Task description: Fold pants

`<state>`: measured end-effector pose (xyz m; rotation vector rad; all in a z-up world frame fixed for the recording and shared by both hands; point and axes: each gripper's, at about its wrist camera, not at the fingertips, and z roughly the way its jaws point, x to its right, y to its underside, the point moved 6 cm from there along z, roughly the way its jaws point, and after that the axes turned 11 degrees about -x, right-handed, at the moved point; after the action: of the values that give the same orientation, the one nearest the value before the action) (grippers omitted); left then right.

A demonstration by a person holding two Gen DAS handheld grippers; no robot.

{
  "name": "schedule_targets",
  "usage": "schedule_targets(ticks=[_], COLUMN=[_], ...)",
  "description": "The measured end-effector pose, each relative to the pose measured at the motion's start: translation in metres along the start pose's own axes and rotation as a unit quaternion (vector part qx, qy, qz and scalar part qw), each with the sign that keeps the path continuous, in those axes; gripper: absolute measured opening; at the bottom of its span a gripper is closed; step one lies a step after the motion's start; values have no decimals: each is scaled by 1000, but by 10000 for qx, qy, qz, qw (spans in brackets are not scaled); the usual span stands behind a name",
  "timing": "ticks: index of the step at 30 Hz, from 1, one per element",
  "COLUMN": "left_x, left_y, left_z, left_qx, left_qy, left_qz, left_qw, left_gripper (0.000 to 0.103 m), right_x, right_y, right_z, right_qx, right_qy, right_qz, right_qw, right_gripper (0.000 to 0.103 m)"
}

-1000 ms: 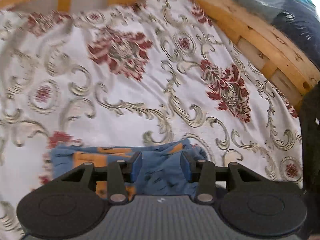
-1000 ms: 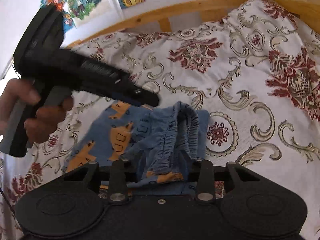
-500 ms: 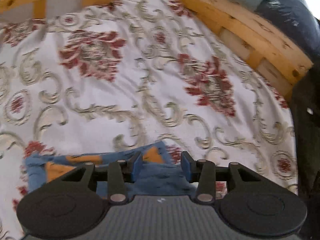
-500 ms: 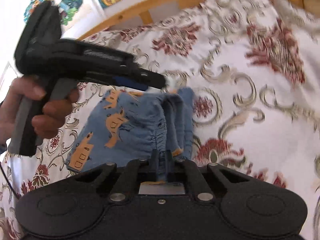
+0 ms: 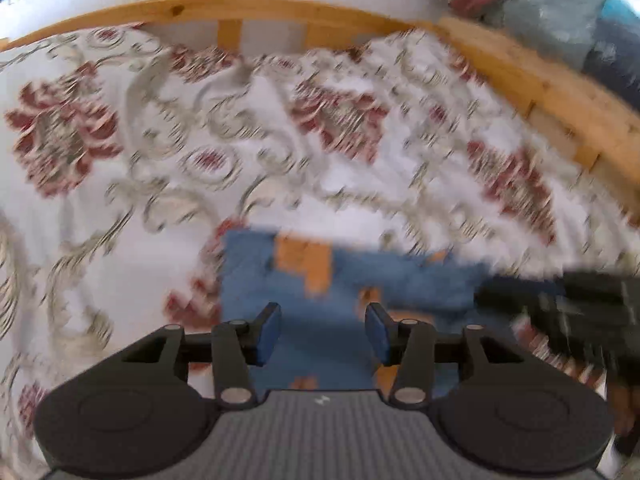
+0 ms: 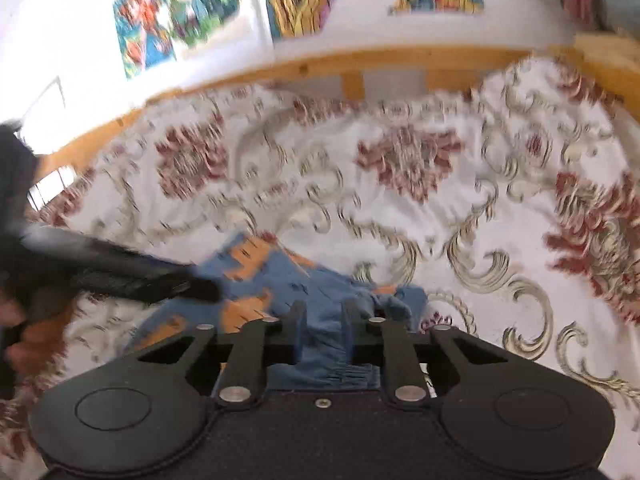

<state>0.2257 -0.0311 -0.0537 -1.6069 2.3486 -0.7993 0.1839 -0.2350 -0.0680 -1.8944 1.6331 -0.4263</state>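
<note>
The blue pants [image 5: 340, 280] with orange shapes lie bunched on the bed's patterned bedspread [image 5: 200, 160], near the front edge, with the wooden bed frame [image 5: 280, 12] behind. The left gripper [image 5: 323, 334] hangs over them, its fingers [image 5: 269, 332] spread wide with nothing between. The right gripper [image 6: 323, 330] has its fingers parted a little, waistband fabric sitting in the gap; whether they pinch it I cannot tell. Colourful posters [image 6: 180, 12] hang on the far wall.
</note>
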Motion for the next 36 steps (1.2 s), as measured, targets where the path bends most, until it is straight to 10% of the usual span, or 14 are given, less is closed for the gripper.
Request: schedule_targets(ticks=[5,8,21,32,36], left_x=[-23,-30,-11,-11,-19], left_y=[33,36,44,54,46], left_z=[14,3,-7,-17,-29], left_qx=[-127,-121,-438,-509,-317], left_qy=[-164,-164,-773,-886,-539], left_qz=[-88,-300,-279,-170,-193], left_qw=[9997,9993,9957,9946,9979], left_gripper=[53,60,63,80,88], right_x=[36,25,-12,-5,16], right_y=[6,4,39,58,38], right_z=[7,-20,-29,-48,-54], right_qx=[-91,301,7,-71,90], right_qy=[-357,-371,74,37,-411], right_qz=[761,500,-246,37,578], right_qw=[9964,9976,9997,10000,9974], right_gripper=[0,20,22,50,80])
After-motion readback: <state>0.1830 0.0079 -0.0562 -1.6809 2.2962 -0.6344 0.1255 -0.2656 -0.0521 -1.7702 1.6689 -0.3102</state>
